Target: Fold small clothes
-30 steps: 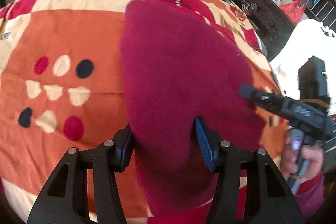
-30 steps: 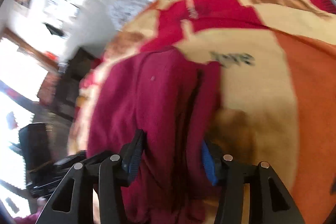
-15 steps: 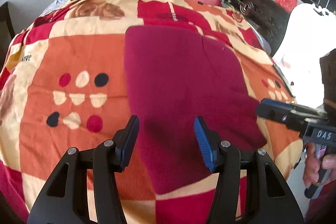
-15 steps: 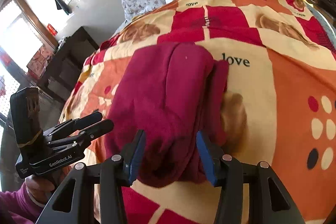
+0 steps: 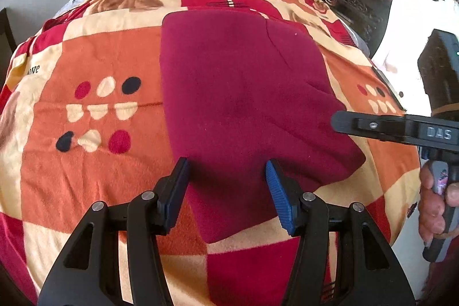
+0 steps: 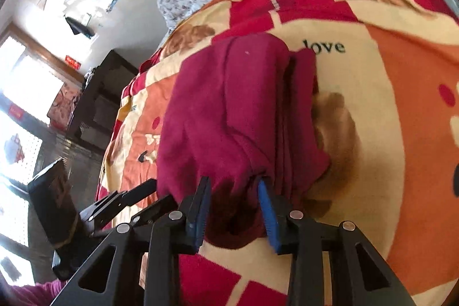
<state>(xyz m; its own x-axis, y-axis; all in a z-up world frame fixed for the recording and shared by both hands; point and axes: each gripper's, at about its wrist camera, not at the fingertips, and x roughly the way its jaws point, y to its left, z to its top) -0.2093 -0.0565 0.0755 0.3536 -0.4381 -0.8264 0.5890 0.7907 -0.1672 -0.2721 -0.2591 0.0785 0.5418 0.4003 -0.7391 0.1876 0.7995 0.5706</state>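
Blanket point(image 5: 86, 162): garment point(image 5: 243, 93) below tools

Both wrist cameras look steeply down, close over the maroon garment point(image 5: 243, 93) point(image 6: 229, 116). Each faces the pillows beyond it. Both views share that garment.

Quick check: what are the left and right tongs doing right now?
Left tongs: open, holding nothing, above the maroon garment.
Right tongs: closing, garment edge between the pads, not yet pinched.

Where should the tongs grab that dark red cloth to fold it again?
Probably the near edge of the dark red cloth, coming in low from the front. It lies flat on the blanket, and that edge is closest. The right tongs are closing around a bunched fold there.
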